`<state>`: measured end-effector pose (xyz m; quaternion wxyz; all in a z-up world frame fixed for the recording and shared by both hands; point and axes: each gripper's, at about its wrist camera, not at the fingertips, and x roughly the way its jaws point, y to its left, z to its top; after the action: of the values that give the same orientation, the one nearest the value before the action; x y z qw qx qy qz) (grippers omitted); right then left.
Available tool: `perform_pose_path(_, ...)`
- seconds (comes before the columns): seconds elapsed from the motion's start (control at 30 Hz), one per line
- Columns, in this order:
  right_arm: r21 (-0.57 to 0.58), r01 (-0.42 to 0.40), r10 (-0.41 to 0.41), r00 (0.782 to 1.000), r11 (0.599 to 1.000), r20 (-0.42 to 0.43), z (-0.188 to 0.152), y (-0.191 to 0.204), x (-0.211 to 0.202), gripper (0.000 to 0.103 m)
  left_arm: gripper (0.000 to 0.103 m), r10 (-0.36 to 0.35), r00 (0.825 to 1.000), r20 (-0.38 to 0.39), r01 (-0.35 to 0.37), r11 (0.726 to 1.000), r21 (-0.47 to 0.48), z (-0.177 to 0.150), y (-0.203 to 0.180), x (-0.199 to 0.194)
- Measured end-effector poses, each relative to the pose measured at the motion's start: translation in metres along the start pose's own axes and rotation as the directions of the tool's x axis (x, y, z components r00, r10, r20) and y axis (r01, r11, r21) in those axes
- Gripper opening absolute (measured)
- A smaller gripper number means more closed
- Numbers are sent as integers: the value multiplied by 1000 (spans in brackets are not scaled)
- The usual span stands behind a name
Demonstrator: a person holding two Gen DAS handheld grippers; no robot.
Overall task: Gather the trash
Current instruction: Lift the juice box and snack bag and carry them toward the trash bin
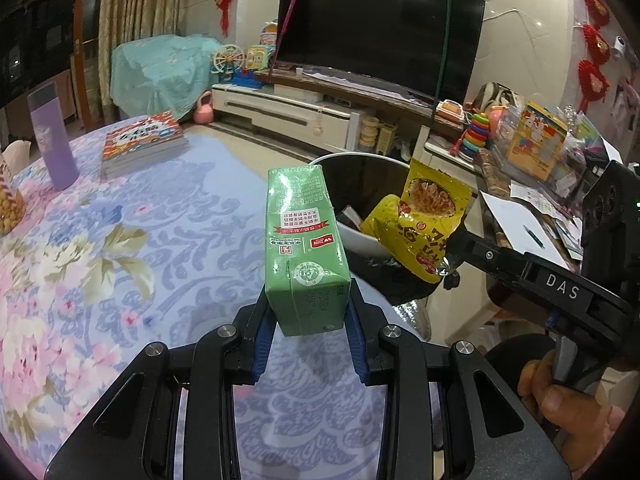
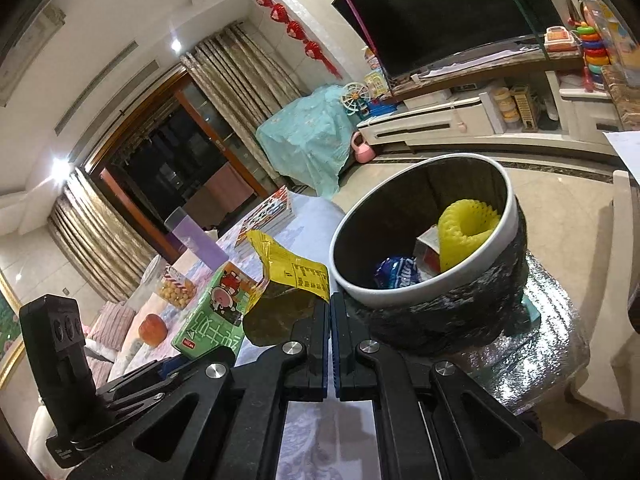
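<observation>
A green rectangular drink carton (image 1: 306, 248) is clamped upright in the left gripper (image 1: 311, 322) above the table's edge. A crumpled yellow foil wrapper (image 2: 286, 268) is pinched in the right gripper (image 2: 330, 312) beside the white-rimmed round bin (image 2: 428, 232).

The left tool (image 1: 308, 320) is closed on a green carton (image 1: 305, 240), gripping its near end between blue-padded fingers (image 1: 357, 340). The right tool (image 2: 330, 300) (reaching in from the right in the left view) is pinched tight on a yellow wrapper (image 2: 290, 276), a bare hand (image 1: 568, 408) on its handle.
</observation>
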<state>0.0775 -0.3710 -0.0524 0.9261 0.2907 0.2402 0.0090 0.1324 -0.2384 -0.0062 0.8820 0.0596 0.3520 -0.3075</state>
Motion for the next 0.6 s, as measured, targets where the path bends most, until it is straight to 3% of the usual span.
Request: perform_pose_path(0.6,5,35,-36,999,999,25,16,-14,-8,2,31,-23,1000,-2,23,999,44,17,-20,16)
